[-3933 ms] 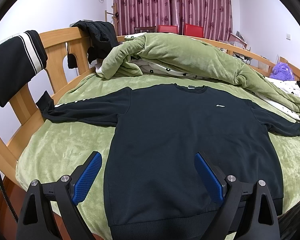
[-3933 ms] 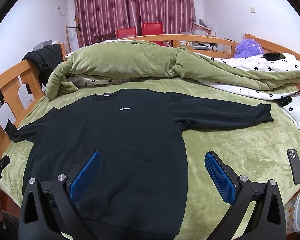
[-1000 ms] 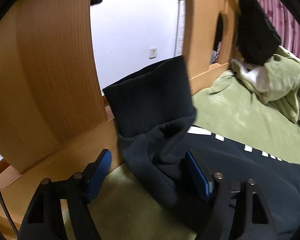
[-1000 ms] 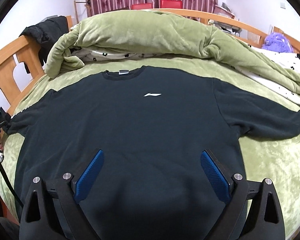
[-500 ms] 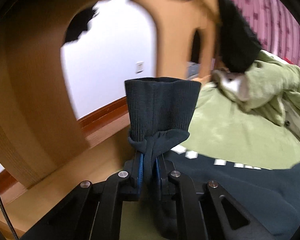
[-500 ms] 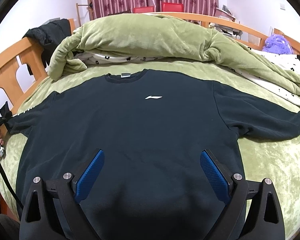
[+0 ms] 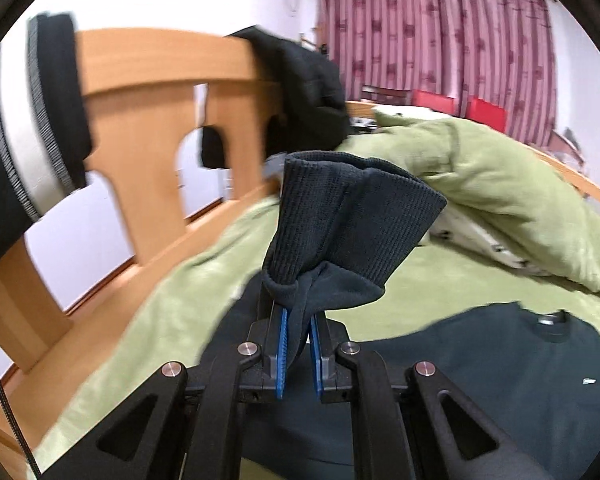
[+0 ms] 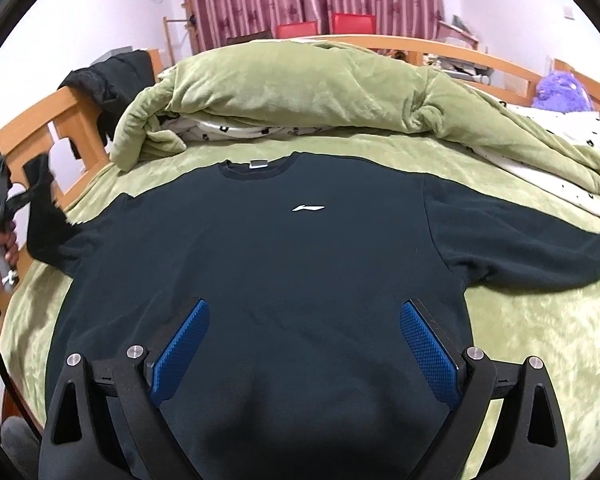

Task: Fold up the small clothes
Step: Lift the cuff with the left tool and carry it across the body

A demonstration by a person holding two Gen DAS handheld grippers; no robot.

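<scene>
A dark navy sweatshirt (image 8: 284, 264) lies face up on the green bed cover (image 8: 540, 320), collar toward the far side, with a small white logo (image 8: 308, 208) on its chest. Its right sleeve (image 8: 532, 252) is spread flat toward the right edge of the bed.

The left hand-held gripper (image 7: 299, 344) is clamped on the left sleeve just behind the ribbed cuff (image 7: 348, 216), which stands up above the blue pads (image 7: 281, 354). In the right wrist view this sleeve end is raised off the bed at the far left, near the wooden bed rail (image 8: 60, 120).

The right hand-held gripper (image 8: 304, 344) hovers over the sweatshirt's lower body with its fingers wide apart, holding nothing.

A bunched green quilt (image 8: 320, 88) lies across the far side of the bed, beyond the collar. A black garment (image 7: 300, 92) hangs over the wooden rail at the left.
</scene>
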